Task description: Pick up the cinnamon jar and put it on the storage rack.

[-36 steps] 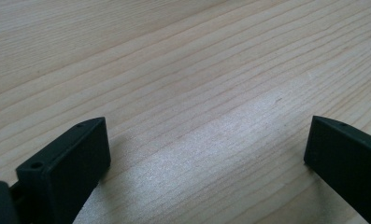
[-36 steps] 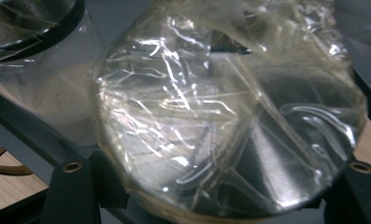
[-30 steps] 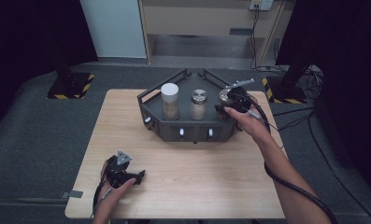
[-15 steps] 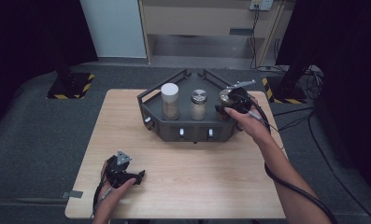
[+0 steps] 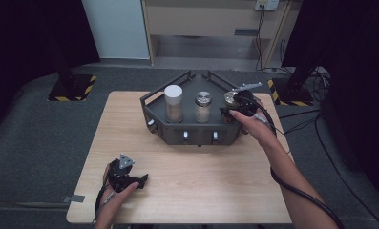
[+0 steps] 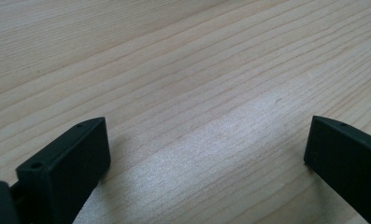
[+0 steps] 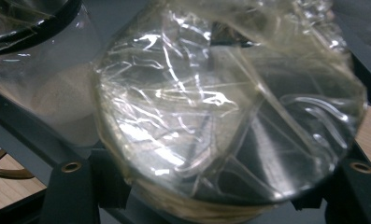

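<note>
Jar with a round metal lid under crinkled clear film [image 7: 230, 116], the rightmost of three in the dark angular metal rack [image 5: 177, 131] by the far edge of the pale wooden worktop [image 5: 192, 186], is clamped at its lid by the right hand-held gripper [image 5: 235, 106]. It looks like glass: stiff, breakable, moderately heavy, and the film likely makes the lid slippery, so a hold lower on the body may be safer. Nearest, the left hand-held gripper [image 5: 125, 176] rests released at the near left corner. Open worktop lies between. The steel-capped shaker [image 5: 203, 106] just beside and the rack's raised rail leave only upward room; the white-capped jar [image 5: 173, 102] stands farther left.
</note>
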Motion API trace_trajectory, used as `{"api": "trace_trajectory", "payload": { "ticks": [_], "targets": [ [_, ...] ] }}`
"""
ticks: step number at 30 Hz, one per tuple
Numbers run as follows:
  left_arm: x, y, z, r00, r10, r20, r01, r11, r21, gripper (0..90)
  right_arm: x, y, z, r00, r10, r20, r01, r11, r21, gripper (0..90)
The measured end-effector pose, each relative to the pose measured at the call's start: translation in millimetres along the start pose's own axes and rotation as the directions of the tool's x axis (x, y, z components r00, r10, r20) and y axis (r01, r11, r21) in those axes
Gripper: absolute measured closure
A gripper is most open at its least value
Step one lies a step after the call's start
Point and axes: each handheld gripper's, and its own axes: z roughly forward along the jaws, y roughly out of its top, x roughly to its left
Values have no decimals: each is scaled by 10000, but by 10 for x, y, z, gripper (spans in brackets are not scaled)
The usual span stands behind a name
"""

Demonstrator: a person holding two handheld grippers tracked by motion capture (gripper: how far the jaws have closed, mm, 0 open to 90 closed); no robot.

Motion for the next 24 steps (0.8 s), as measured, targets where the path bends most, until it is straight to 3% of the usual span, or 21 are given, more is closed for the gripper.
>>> {"api": "trace_trajectory", "payload": {
  "ticks": [8, 14, 24],
  "targets": [
    [0, 0, 0, 10000, 2, 0, -2, 10000, 2, 0, 30, 4, 5, 9999, -162, 2, 162, 9999, -42, 210],
    [0, 0, 0, 10000, 0, 1, 0, 10000, -1, 0, 59, -30, -44, 9998, -186, 50, 188, 9991, -368, 133],
    [0, 0, 0, 10000, 2, -1, -2, 10000, 1, 0, 61, -97, -178, 9999, -76, 135, 85, 9979, -647, 88]
  ]
}}
